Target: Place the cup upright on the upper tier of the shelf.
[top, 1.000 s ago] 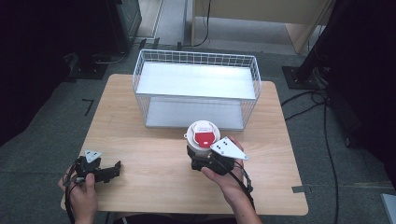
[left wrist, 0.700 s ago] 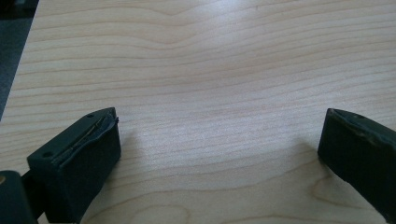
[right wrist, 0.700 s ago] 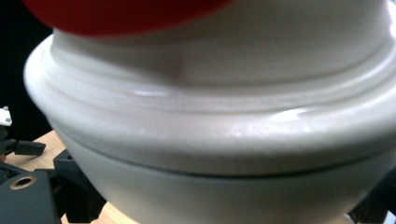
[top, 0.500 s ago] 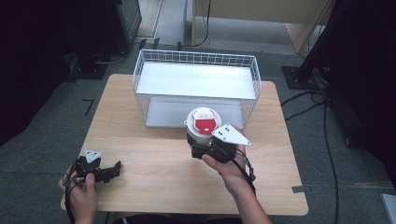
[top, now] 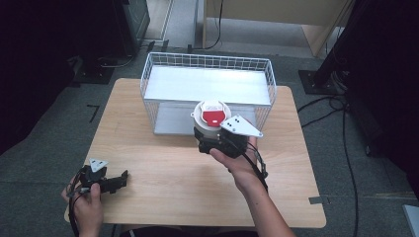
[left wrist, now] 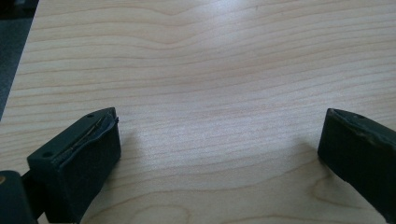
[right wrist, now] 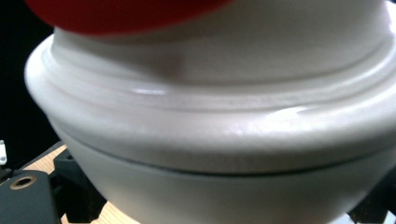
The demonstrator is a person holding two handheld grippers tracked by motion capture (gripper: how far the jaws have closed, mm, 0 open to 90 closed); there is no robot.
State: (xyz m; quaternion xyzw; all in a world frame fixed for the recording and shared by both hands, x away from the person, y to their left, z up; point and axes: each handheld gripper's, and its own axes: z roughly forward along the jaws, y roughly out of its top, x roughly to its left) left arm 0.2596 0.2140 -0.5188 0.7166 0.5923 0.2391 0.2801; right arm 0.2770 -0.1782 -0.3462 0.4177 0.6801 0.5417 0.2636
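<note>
1. While it rests at the table's (top: 163, 173) seven o'clock corner, the left gripper (top: 114, 181) idles with its jaws spread wide over bare wood, holding nothing.
2. At centre, the right gripper (top: 210, 140) pinches a white cup with a red lid (top: 211, 114), held off the table at the near wall of the wire basket (top: 207, 61).
3. Judging by that pose, the carry is under way; next the cup must rise over the rim toward twelve o'clock, then come down inside before the jaws let go.
</note>
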